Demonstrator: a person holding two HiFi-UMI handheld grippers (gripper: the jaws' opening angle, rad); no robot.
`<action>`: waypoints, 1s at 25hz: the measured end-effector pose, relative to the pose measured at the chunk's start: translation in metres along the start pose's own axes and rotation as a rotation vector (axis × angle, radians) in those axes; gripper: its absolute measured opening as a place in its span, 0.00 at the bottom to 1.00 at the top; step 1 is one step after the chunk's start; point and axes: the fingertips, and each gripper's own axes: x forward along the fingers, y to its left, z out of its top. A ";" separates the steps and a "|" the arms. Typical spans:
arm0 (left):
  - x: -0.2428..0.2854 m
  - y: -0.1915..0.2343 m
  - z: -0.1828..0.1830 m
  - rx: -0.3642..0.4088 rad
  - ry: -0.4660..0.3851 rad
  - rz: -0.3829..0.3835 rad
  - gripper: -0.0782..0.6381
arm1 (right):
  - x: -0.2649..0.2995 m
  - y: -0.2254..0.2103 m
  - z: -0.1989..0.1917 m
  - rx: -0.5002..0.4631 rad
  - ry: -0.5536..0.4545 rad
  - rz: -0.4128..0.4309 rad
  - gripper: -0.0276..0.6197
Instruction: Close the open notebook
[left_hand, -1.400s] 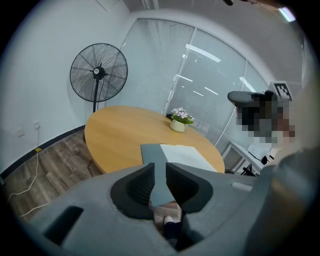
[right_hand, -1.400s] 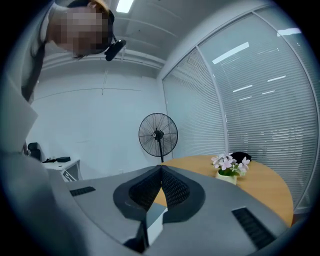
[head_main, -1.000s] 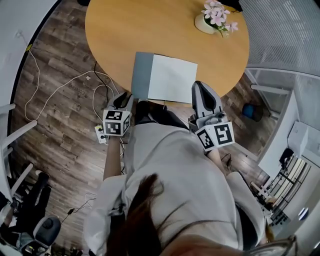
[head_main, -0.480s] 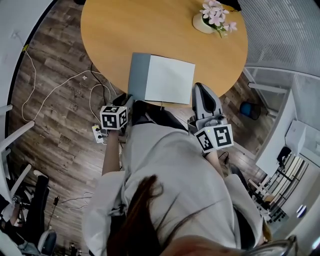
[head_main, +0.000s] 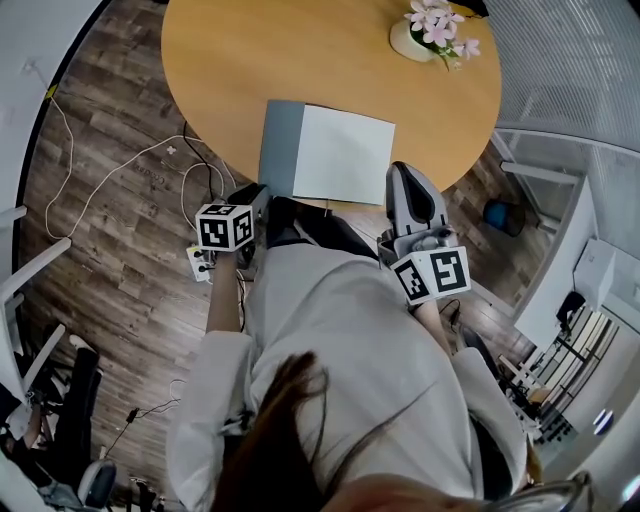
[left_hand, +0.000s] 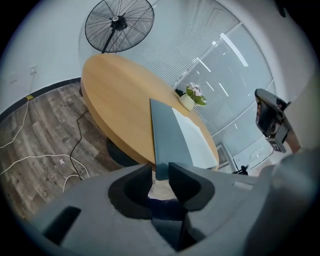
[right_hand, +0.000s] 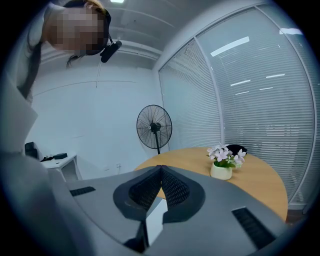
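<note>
Your loose top (head_main: 350, 330) looks pale, perhaps light grey; left gripper (left_hand: 160, 171) and right gripper (right_hand: 160, 170) are grey, bearing black-and-white cubes (head_main: 225, 227).

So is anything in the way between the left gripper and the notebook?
Nothing visible. The left gripper sits right at the notebook; its jaws have just been closing but stand apart, with the near corner of the grey cover showing between their tips.

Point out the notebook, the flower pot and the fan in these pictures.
Notebook (head_main: 345, 155): head view, on the white open page.
Flower pot (right_hand: 221, 172): right gripper view, on the pot's white side.
Fan (right_hand: 154, 127): right gripper view, on the hub of the round cage.
</note>
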 end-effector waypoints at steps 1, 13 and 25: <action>-0.001 0.000 0.000 -0.001 0.004 0.002 0.26 | 0.000 0.000 0.000 0.001 0.001 0.000 0.05; -0.016 -0.008 0.007 0.042 -0.013 0.053 0.15 | -0.007 0.005 0.000 -0.008 -0.004 0.008 0.05; -0.036 -0.034 0.021 0.080 -0.071 0.031 0.14 | -0.022 -0.003 0.003 0.033 -0.045 -0.029 0.05</action>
